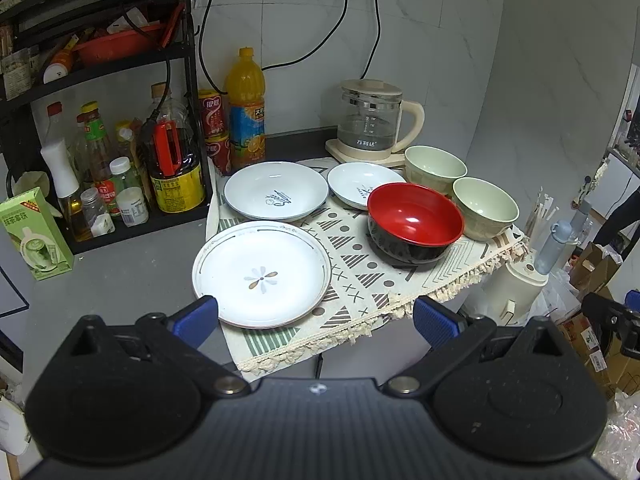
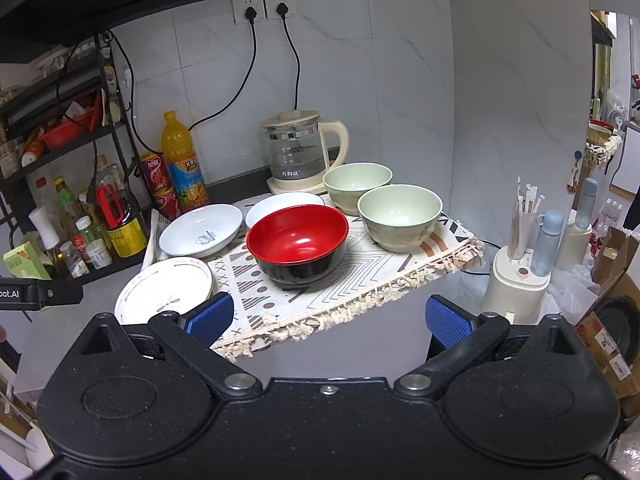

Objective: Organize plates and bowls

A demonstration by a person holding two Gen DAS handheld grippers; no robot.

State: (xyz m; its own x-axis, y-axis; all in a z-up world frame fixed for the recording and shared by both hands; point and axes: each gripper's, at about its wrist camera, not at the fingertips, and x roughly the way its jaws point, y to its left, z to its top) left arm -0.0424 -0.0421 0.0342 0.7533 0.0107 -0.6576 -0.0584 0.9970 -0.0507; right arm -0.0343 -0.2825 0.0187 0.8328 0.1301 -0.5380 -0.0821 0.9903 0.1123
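The left gripper (image 1: 316,320) is held wide open with nothing between its blue pads (image 1: 196,318), above the near edge of a patterned, fringed cloth (image 1: 360,280). Just ahead of its left finger, a flat white plate with a flower motif (image 1: 262,272) is seen lying on the cloth. Beyond that plate, a deeper white dish with a blue print (image 1: 276,192) is set, and a second white dish (image 1: 362,184) is placed to its right, partly hidden by a red-and-black bowl (image 1: 414,222). Ahead and to the right, two pale green bowls (image 1: 484,208) (image 1: 434,168) are stood upright, near each other, the farther one just beside a glass electric kettle (image 1: 372,120).

The right gripper (image 2: 330,322) is likewise spread wide and empty, poised before the cloth's fringe (image 2: 320,320). The red-and-black bowl (image 2: 298,242) is found straight ahead between its fingers, upright on the cloth. The flower plate (image 2: 164,288) lies just beyond its left pad (image 2: 210,318), and the green bowls (image 2: 400,216) (image 2: 356,184) are located ahead to the right. An orange juice bottle (image 2: 182,160) and a black rack of condiment bottles (image 2: 80,224) are seen far to the left.
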